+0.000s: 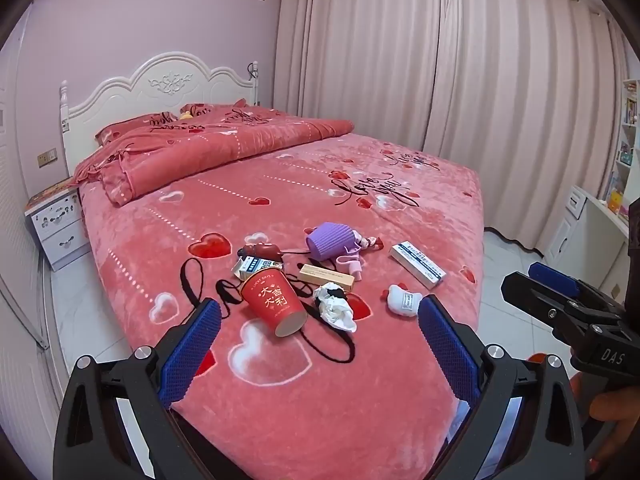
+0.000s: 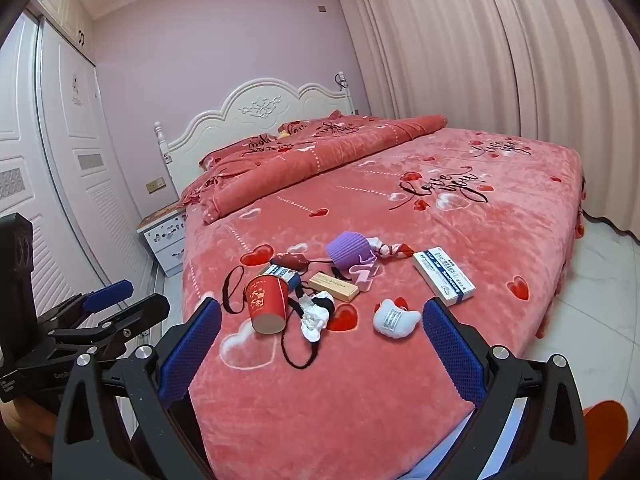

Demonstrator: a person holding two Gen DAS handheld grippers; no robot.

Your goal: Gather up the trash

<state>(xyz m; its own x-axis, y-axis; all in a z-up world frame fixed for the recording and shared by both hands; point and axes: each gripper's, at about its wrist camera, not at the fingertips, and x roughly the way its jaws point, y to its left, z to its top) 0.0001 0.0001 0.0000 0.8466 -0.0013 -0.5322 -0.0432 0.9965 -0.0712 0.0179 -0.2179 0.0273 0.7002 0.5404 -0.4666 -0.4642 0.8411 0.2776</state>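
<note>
Bed [image 1: 360, 380], pink cover printed with hearts; a scatter of small things lies near its foot end, all placed here relative to the red paper cup [image 1: 273, 300], which lies on its side with its base toward the cameras. Crumpled white tissue [image 1: 335, 307]: just beside the cup, to its right in both views, lying against a black cord. Small blue-and-white box [image 1: 251, 266]: just behind the cup, touching or nearly so. Tan flat box [image 1: 326, 277]: behind and right of the cup. Purple ribbed cup [image 1: 330, 240]: farther behind, on its side, a patterned cloth at its far side. Long white box [image 1: 417, 264]: well right of the cup. White heart-shaped soft thing [image 1: 403, 300]: right of the tissue, apart from the cup. Left gripper [image 1: 320, 340]: fingers wide, nothing between them, hanging short of the cup. Right gripper [image 2: 322, 340]: fingers wide, empty, likewise short of the pile. No bin or bag shows in either view. Step in hand, as judged: the approach, nothing yet picked up. The next move likely calls for lowering one gripper over the cup or tissue, straddling it with both fingers, and closing gently, since either will crush.
</note>
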